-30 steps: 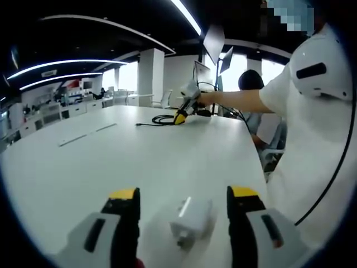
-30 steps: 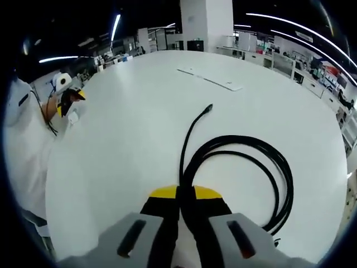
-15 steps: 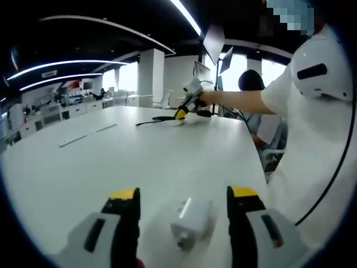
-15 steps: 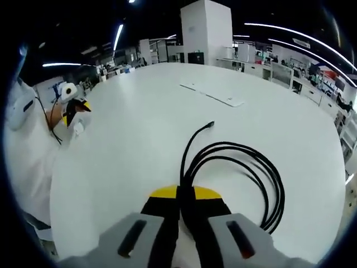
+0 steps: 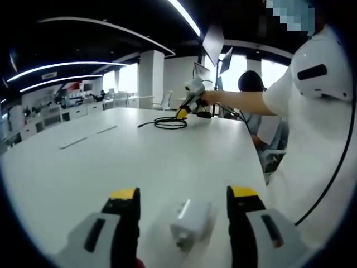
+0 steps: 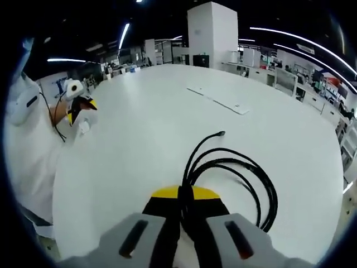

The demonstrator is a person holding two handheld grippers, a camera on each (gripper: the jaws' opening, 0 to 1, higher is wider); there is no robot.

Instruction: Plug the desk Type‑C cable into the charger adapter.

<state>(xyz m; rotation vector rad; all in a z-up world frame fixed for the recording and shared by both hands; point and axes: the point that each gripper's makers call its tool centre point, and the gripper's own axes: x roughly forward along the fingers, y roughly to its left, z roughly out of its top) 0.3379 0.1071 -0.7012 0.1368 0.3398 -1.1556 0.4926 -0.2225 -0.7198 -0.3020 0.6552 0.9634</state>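
No text, label, brand, number or sign can be read in either view; any markings on the distant office furniture are too small and blurred.

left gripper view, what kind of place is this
Probably an open-plan office: a big white table, rows of desks further back, monitors near the windows, and long strip ceiling lights.

White charger adapter (image 5: 192,220) between the black, yellow-tipped jaws of the grey left gripper (image 5: 182,202), on a plain white table (image 5: 111,162). Black Type-C cable (image 6: 234,178), coiled, ahead of the right gripper (image 6: 186,195), likewise yellow-tipped. Person's sleeve (image 5: 312,72): white.
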